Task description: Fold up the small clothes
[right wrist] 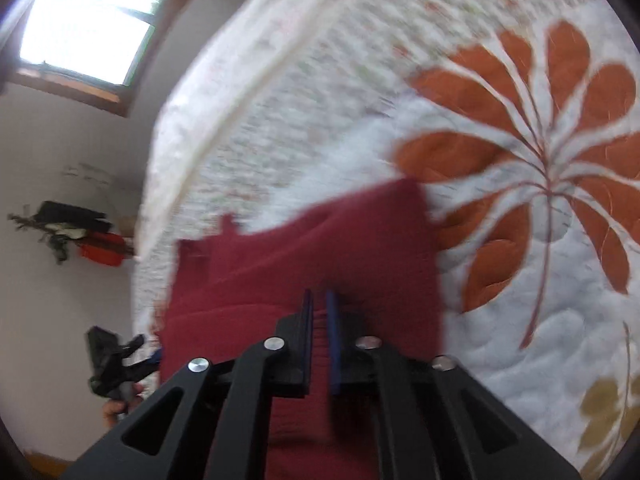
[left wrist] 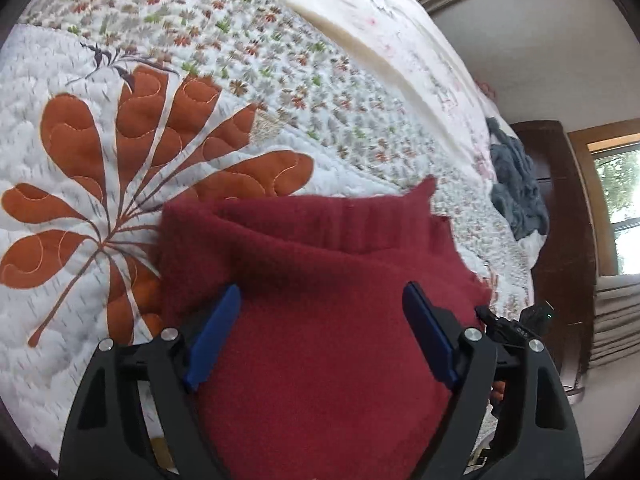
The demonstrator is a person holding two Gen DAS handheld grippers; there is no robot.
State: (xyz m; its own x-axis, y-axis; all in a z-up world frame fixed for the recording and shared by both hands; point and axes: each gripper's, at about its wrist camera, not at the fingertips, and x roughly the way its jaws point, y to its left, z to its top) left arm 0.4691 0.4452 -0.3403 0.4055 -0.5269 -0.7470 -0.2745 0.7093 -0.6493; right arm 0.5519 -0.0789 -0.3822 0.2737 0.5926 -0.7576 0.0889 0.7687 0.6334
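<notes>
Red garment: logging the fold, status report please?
Left gripper open above red garment. Right gripper shut on it. Garment on quilt; nothing in the way.

Around the dark red fleece garment (left wrist: 320, 300), the white quilted bedspread with orange leaf print (left wrist: 60, 320) lies bare to its left and beyond it. A crumpled grey-blue cloth (left wrist: 516, 184) sits well apart, far right of the garment, near the bed's edge.

garment (left wrist: 320, 280) lies on quilt (left wrist: 80, 184), another cloth (left wrist: 516, 188) well behind it
</notes>
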